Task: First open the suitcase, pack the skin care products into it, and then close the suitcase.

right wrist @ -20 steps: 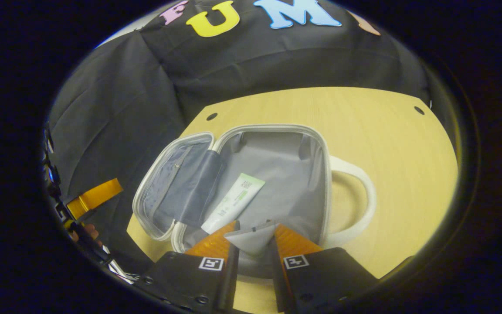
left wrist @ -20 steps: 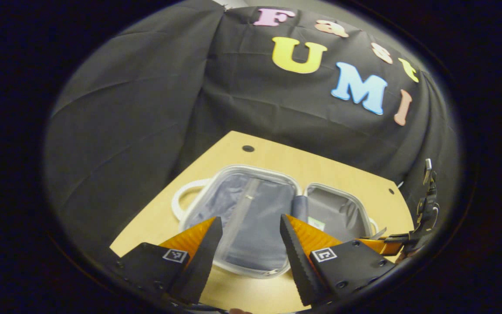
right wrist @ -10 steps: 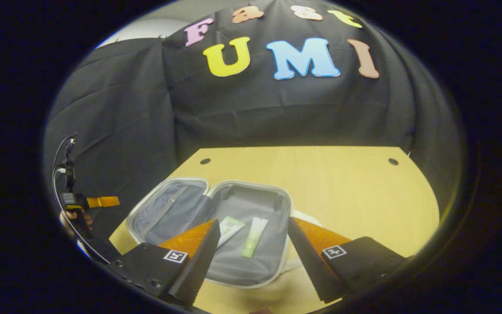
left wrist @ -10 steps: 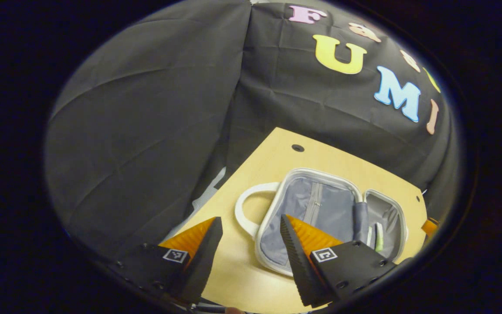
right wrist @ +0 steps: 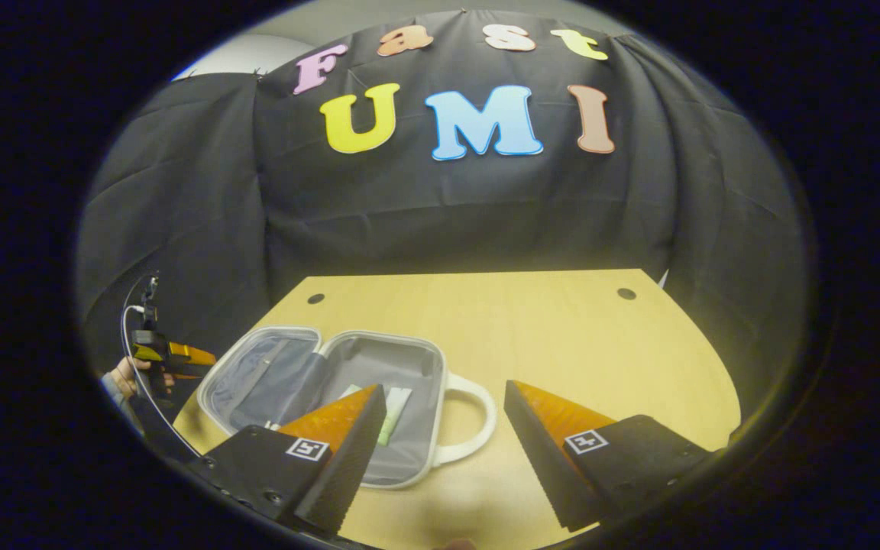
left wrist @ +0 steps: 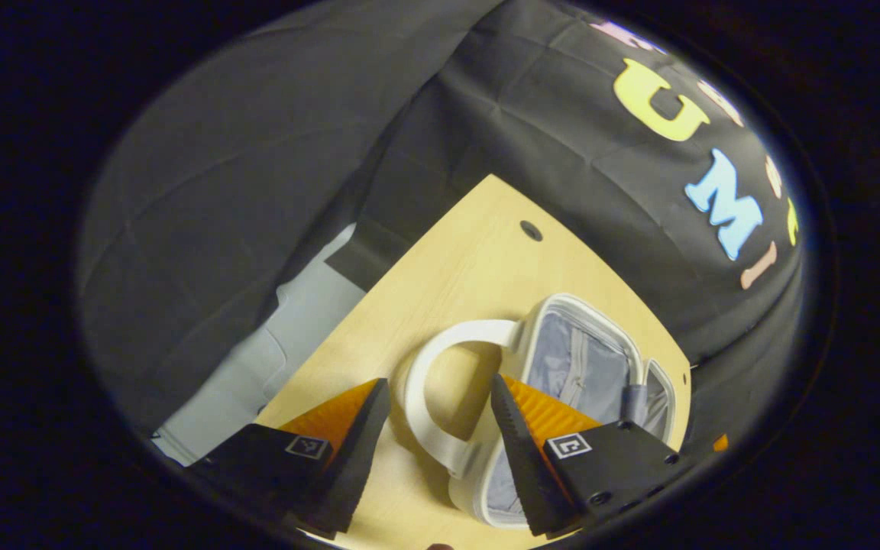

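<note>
Black cloth hangs behind and to the side of a pale wooden desk point(right wrist: 562, 336), which has small dark round holes point(right wrist: 626, 293) near its far corners. On the desk lies the suitcase point(right wrist: 409, 359), a small white-rimmed case spread flat open, its grey lining showing. In the deeper half, on the handle side, lie the skin care products point(right wrist: 394, 401), pale green and white tubes partly hidden behind the left finger of the right gripper point(right wrist: 444, 458). The lid half point(right wrist: 257, 374) lies beside it, joined by a dark hinge strip. A white loop handle point(right wrist: 478, 420) sticks out from the deeper half toward bare desk.

The right gripper hangs above the desk's near edge, fingers wide apart, holding nothing, the handle between them in its view. In the left gripper view, the left gripper point(left wrist: 440, 451) is likewise spread and empty, framing the lid half's own white handle point(left wrist: 440, 397). Off the desk's left edge a hand point(right wrist: 123, 374) holds that gripper, a cable looping above it. Pale floor point(left wrist: 257, 367) shows past the cloth.
</note>
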Demonstrator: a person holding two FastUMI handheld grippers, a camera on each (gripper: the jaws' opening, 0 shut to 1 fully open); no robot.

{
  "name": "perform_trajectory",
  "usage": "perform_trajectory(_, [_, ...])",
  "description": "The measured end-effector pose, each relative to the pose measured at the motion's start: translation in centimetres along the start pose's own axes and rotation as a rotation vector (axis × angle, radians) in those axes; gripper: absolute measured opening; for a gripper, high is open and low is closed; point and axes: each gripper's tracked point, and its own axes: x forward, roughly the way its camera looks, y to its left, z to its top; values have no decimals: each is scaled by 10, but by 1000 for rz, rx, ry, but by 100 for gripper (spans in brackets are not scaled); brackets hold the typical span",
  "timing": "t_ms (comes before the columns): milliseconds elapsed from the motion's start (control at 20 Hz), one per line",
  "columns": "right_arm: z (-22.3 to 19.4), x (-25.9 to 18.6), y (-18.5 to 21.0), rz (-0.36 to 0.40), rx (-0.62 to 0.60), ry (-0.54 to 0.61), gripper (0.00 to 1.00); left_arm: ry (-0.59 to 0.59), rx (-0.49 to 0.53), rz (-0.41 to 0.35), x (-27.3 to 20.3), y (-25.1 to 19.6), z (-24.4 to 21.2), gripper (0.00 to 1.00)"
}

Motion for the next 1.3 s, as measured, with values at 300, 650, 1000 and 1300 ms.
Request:
perform_trajectory(300, [-3, -6, -17, -47, 25, 28, 96, 29, -60, -70, 22, -4, 1, 79])
perform_trajectory(650, [-6, -13, -28, -46, 48, 19, 96, 14, -69, -71, 11, -3, 1, 14])
perform_trajectory(1000, [8, -26, -51, -30, 71, -40, 90, -157, 46, -166, -92, -106, 47, 9])
perform_trajectory(1300, [35, -35, -96, -43, 70, -135, 89, -287, 205, -298, -191, -266, 41, 8])
